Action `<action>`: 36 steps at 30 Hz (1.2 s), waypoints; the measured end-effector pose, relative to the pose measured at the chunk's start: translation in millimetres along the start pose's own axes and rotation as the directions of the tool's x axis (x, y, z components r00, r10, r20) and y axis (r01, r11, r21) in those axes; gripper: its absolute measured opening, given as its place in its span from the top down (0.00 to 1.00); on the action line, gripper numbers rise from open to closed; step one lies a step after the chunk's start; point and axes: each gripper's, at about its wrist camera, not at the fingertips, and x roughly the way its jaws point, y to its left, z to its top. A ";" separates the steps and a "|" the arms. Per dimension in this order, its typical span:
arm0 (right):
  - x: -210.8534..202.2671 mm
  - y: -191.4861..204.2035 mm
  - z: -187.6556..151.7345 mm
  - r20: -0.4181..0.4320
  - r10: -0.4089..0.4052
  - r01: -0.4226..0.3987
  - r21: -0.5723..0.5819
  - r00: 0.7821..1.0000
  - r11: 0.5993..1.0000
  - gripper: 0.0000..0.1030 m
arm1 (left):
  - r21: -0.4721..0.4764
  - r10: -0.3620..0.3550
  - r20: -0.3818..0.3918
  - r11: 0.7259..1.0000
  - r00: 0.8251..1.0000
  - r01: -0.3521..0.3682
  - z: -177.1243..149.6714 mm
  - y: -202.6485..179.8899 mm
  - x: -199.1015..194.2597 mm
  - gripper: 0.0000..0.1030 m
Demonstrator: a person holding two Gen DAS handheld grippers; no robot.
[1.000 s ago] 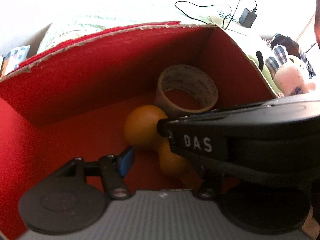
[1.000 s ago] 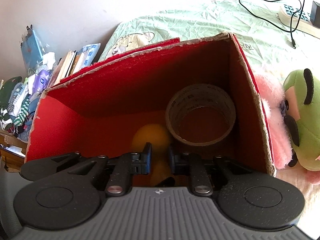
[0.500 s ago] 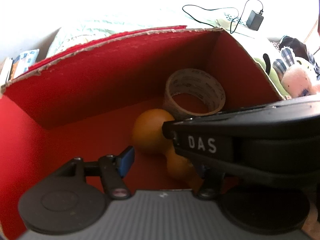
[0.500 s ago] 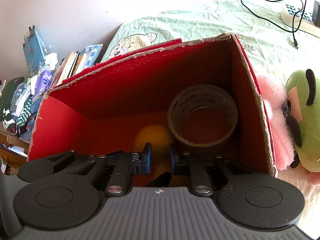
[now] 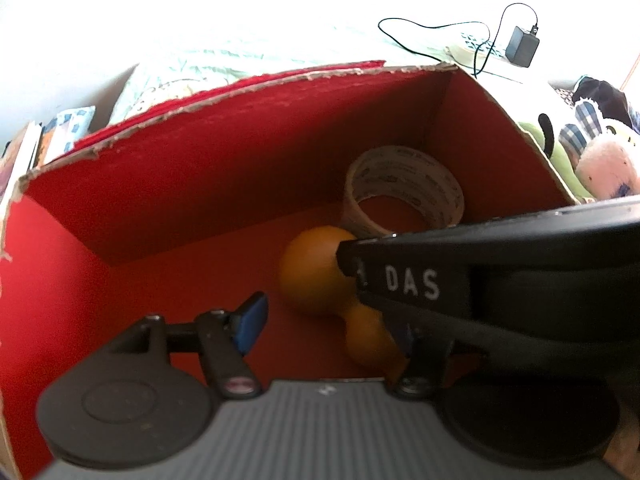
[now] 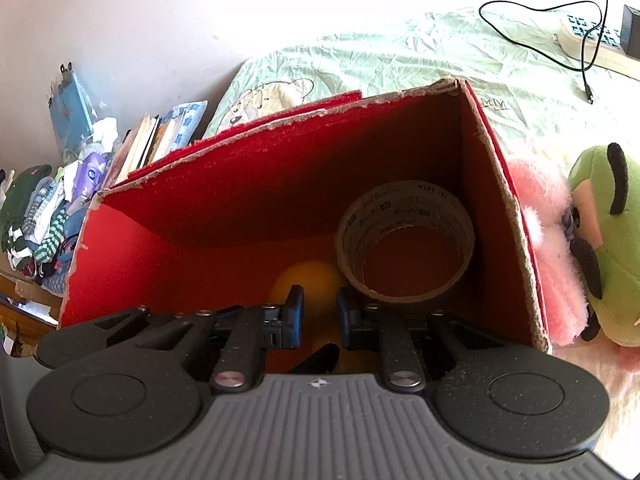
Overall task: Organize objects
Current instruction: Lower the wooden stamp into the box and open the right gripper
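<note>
A red cardboard box (image 5: 224,152) (image 6: 248,184) stands open on the bed. Inside lie an orange dumbbell-shaped toy (image 5: 316,276) (image 6: 312,280) and a roll of tape (image 5: 404,192) (image 6: 404,236) in the right corner. My left gripper (image 5: 332,324) is open above the box floor, its blue-padded left finger (image 5: 250,322) left of the toy; its right finger is hidden behind the other gripper's black body (image 5: 500,280). My right gripper (image 6: 319,318) hangs over the toy with its fingers a narrow gap apart and nothing between them.
A green and pink plush toy (image 6: 592,240) (image 5: 592,160) lies against the box's right wall. A charger and cable (image 5: 520,46) and a power strip (image 6: 588,36) lie on the green sheet behind. Books and clothes (image 6: 80,184) pile up at the left.
Both cameras have drawn back and up a little from the box. The right gripper's fingers have opened slightly. The toy and tape lie where they were.
</note>
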 end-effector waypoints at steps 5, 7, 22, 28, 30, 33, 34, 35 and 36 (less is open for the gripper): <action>-1.0 2.6 -1.5 0.019 -0.030 0.030 -0.007 0.999 1.000 0.81 | 0.005 0.004 0.012 1.000 1.000 -0.004 -0.5 0.8 -1.5 0.37; -0.7 2.6 -1.4 0.021 -0.034 0.034 -0.009 0.999 0.999 0.81 | 0.006 0.006 0.015 1.000 1.000 -0.006 -0.6 0.6 -2.0 0.37; -2.5 3.2 -4.2 0.054 -0.033 0.035 -0.030 0.998 0.999 0.80 | 0.003 0.036 0.026 0.999 0.999 -0.036 -0.9 -2.2 -2.5 0.35; -7.7 0.9 -6.4 0.091 -0.011 0.015 -0.042 0.996 0.999 0.79 | -0.002 0.084 0.024 0.996 0.996 -0.084 -1.4 -4.1 -3.8 0.30; -10.4 -3.4 -7.4 0.107 0.011 -0.009 -0.020 0.994 1.000 0.79 | -0.005 0.104 0.028 0.995 0.994 -0.104 -1.7 -5.3 -3.4 0.29; -14.3 -5.3 -10.2 0.116 0.031 -0.030 -0.014 0.993 0.999 0.78 | 0.005 0.148 0.041 0.989 0.988 -0.149 -4.0 -10.1 -8.0 0.29; -16.6 -6.1 -12.0 0.122 0.034 -0.033 -0.013 0.992 0.999 0.78 | 0.002 0.155 0.045 0.988 0.987 -0.155 -4.6 -11.5 -10.9 0.29; -18.9 -6.7 -13.9 0.127 0.039 -0.038 -0.009 0.991 0.999 0.78 | -0.004 0.158 0.048 0.987 0.986 -0.158 -5.1 -12.1 -13.8 0.29; -21.6 -7.6 -16.0 0.130 0.047 -0.048 -0.002 0.990 0.999 0.78 | -0.008 0.159 0.055 0.987 0.986 -0.159 -5.7 -12.5 -17.4 0.29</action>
